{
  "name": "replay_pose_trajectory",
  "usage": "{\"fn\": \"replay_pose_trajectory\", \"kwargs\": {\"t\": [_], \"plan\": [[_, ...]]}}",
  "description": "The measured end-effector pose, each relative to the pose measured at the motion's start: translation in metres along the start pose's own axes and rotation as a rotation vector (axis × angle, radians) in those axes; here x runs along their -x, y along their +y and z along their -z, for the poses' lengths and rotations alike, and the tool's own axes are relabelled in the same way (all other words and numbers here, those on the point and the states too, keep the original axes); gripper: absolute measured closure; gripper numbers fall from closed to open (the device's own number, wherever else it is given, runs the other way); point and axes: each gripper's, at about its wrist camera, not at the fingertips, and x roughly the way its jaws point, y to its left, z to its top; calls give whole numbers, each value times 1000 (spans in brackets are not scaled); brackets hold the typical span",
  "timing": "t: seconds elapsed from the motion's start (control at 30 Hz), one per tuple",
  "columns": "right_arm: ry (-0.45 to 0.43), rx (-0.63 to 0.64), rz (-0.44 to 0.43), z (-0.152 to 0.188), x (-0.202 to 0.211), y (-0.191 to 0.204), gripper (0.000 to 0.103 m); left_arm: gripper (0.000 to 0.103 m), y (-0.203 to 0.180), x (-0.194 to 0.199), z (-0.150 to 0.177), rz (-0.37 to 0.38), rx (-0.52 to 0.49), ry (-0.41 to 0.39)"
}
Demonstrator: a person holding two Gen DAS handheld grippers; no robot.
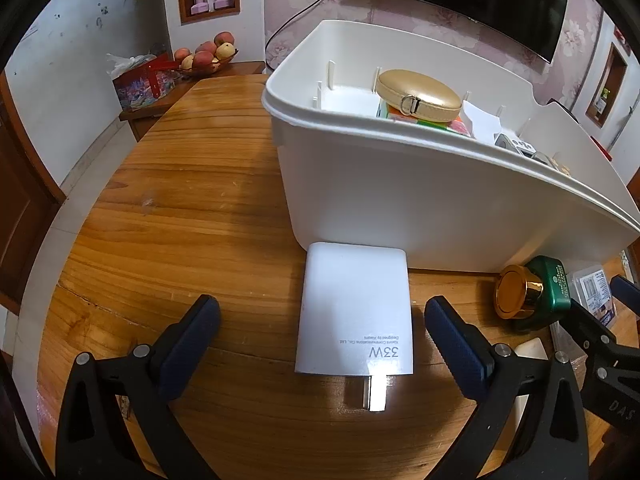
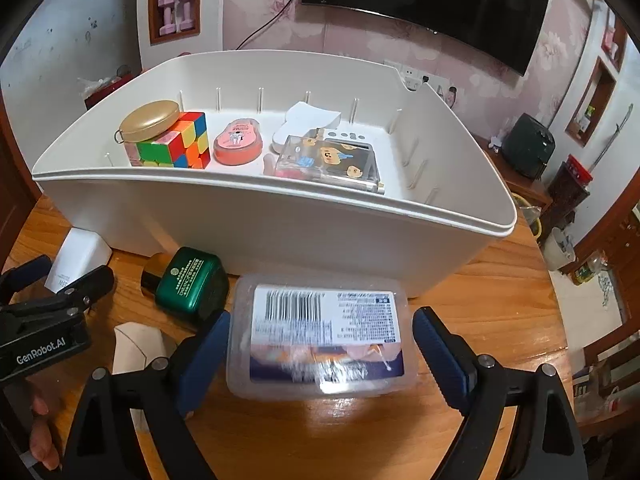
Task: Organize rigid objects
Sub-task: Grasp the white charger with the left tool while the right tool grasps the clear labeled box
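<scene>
Both wrist views close, angled down; share bin (image 1: 460,208).

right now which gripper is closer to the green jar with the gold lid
Left, narrowly, as far as I can judge. The left gripper straddles the white charger, its near finger beside the green jar. The right gripper straddles the clear plastic box beside it.

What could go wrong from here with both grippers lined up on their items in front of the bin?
1. The clear plastic box is nearly as wide as the open right gripper; a finger could land on its rim and shove it rather than clamp it.
2. The white charger lies flat against the white bin, inside the open left gripper; its smooth sides may slip.
3. The green jar lies on its side between both grippers, so either could knock it rolling.
</scene>
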Motion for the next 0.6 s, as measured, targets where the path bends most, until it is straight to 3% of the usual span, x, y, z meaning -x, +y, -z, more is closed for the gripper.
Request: {"fn": "replay_pose_trajectory", "kwargs": {"t": [0.2, 0.6], "plan": [[81, -83, -82, 7, -21, -12, 10, 2, 0, 0, 1, -1, -3, 1], [28, -68, -139, 11, -21, -17, 10, 3, -4, -1, 1, -24, -3, 0]]}}
